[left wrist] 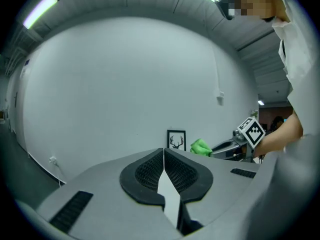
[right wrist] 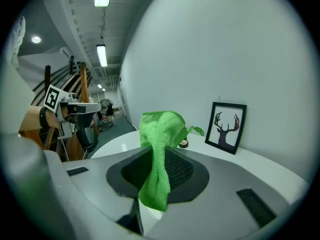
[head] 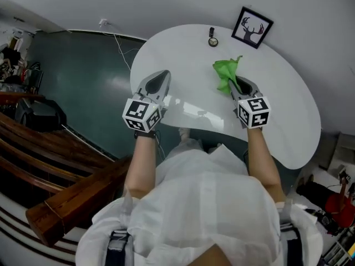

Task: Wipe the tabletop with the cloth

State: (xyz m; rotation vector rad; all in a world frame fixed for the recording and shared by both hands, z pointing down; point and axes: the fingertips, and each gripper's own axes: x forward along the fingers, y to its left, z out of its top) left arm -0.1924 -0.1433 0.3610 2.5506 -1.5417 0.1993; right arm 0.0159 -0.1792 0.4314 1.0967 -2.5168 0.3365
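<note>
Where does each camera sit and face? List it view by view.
Head view: on the head, looking steeply down at the table; forearms, shirt, left gripper and right gripper show.
Left gripper view: along its shut jaws toward the wall; the person's right forearm shows.
Right gripper view: along jaws clamped on the cloth; left forearm shows.
Shared: the deer picture and cloth appear in all three.

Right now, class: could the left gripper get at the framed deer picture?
Probably yes: the left gripper is shut and empty, and bare tabletop lies between it and the framed deer picture. Only a small round item sits near that path.
</note>
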